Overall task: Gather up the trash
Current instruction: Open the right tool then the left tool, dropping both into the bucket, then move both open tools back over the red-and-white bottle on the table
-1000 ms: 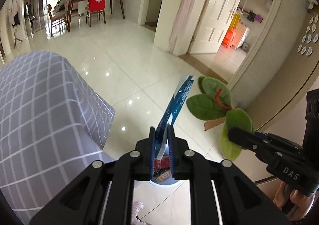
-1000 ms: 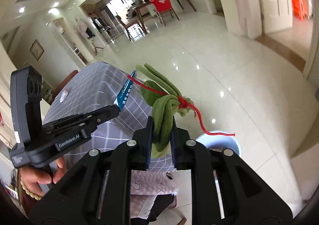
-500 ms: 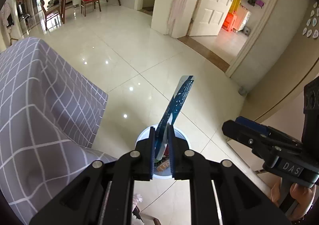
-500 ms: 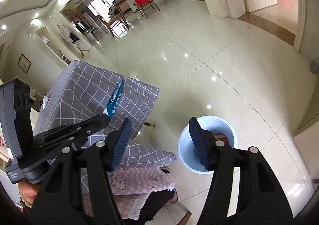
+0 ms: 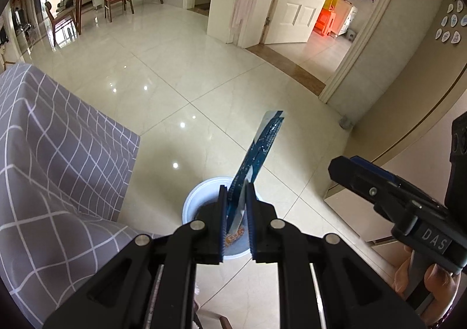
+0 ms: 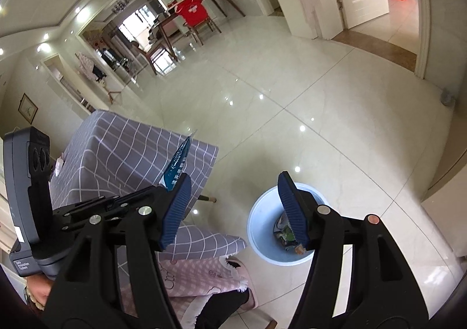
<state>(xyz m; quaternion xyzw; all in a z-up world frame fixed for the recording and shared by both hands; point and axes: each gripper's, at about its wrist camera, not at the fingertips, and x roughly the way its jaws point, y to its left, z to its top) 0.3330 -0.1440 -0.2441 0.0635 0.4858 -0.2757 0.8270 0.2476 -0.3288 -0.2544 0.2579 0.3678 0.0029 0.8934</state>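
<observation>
My left gripper is shut on a blue snack wrapper that sticks up and forward, held over a pale blue trash bin on the floor. The wrapper and left gripper also show in the right wrist view. My right gripper is wide open and empty above the bin, which holds some trash. The right gripper shows at the right of the left wrist view.
A table under a grey checked cloth stands to the left of the bin; it also shows in the right wrist view. A person's legs and a slipper are below. Glossy tile floor stretches ahead. A beige wall is at right.
The right gripper opened and let go of the green leaves with red string, which are gone from view. The left gripper with the wrapper moved over the bin.
</observation>
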